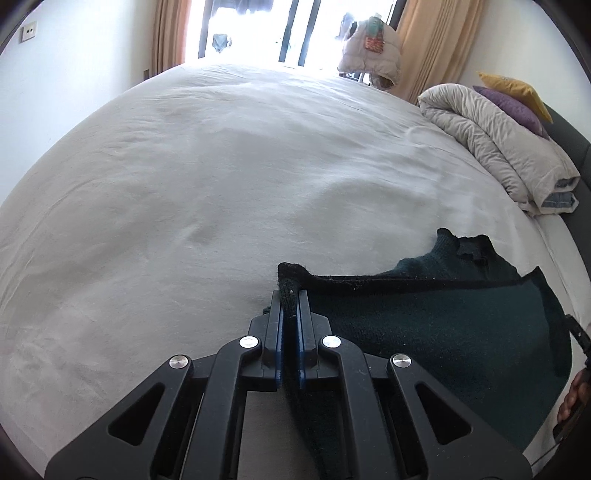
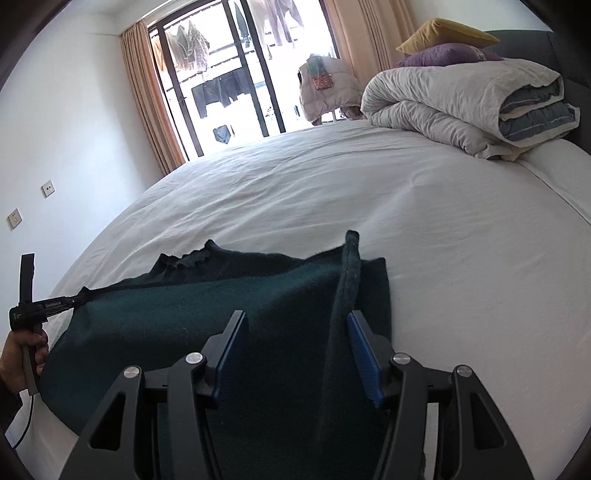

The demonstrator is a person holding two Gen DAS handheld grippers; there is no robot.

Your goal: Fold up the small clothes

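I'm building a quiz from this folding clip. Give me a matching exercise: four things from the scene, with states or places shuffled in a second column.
Things:
1. left claw
2. right claw
3. dark green sweater
4. yellow pillow

States or places:
A. on top of the purple pillow
B. open
C. shut on a fabric edge
D. spread on the white bed

Pairs: 1-C, 2-B, 3-D, 4-A

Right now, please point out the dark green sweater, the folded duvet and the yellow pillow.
dark green sweater (image 2: pixel 155 325), right wrist view, on its flat body.
folded duvet (image 2: pixel 454 99), right wrist view, on its top fold.
yellow pillow (image 2: pixel 439 33), right wrist view, on its face.
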